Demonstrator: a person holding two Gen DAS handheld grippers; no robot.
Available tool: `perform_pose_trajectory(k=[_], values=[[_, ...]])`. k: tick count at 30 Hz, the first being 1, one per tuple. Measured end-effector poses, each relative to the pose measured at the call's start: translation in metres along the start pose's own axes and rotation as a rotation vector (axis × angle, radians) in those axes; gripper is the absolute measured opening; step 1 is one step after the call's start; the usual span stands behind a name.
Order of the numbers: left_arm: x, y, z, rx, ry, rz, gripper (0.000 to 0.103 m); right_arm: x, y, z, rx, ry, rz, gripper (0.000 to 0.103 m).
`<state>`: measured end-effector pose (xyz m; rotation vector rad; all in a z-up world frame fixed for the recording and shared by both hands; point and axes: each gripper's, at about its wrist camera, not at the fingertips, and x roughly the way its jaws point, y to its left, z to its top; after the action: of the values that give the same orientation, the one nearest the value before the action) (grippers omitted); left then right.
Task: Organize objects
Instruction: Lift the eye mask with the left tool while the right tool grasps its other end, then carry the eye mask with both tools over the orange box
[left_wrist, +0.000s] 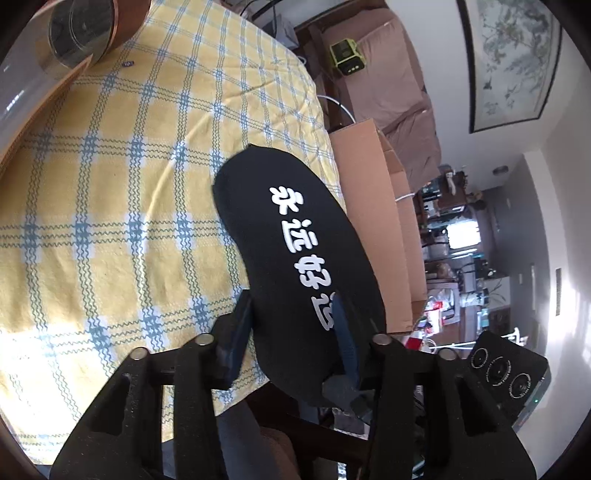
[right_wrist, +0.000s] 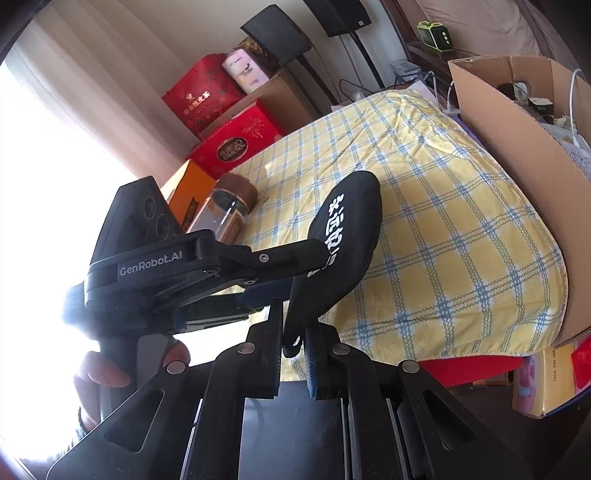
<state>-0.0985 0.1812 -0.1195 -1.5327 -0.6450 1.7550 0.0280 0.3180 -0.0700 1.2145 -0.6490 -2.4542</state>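
Table: my work surface was the table (right_wrist: 461, 236) under a yellow and blue checked cloth, its near edge facing me
Cardboard box: an open cardboard box (right_wrist: 517, 122) stood against the far side edge of the table, holding cables and small bits; I judged it the likely place for the sock
Gift boxes: red gift boxes (right_wrist: 229, 140) were stacked past the far corner, off my path
Jar: a clear jar (right_wrist: 229, 206) with a brown lid lay on its side near the table's left edge, beside an orange box (right_wrist: 184, 195)
Sock: the black sock (left_wrist: 295, 258) with white characters hung in the air over the near edge, not resting on the cloth
Left tongs: my left gripper (left_wrist: 291, 325) was pinching the sock near its open end
Right tongs: my right gripper (right_wrist: 293, 332) was pressed together on the sock's lower hem
Step in hand: I judged I was holding the sock up between both tongs to straighten or fold it
Next move: it called for bringing the ends together or carrying it to the box, keeping both pinches firm
In the way: only the box's raised near flap, I thought
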Motion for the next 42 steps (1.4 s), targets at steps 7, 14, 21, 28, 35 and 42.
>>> perform_pose_trajectory(k=[7,14,21,28,35,42], values=[[-0.017,-0.012,-0.004,0.081,-0.057,0.076,0.016,0.002,0.011,0.004,-0.063,-0.004,-0.057,0.010],[-0.055,-0.027,-0.005,0.158,-0.139,0.109,0.016,-0.002,0.037,0.019,-0.140,-0.013,-0.056,0.010],[-0.096,-0.037,0.002,0.193,-0.207,0.122,0.015,-0.005,0.072,0.034,-0.199,-0.026,-0.029,0.010],[-0.147,-0.031,0.012,0.183,-0.286,0.141,0.015,0.003,0.117,0.051,-0.276,-0.035,0.015,0.010],[-0.198,-0.012,0.022,0.156,-0.364,0.180,0.015,0.022,0.160,0.062,-0.329,-0.026,0.081,0.010],[-0.241,0.023,0.029,0.099,-0.415,0.230,0.015,0.058,0.201,0.066,-0.358,0.029,0.153,0.010]])
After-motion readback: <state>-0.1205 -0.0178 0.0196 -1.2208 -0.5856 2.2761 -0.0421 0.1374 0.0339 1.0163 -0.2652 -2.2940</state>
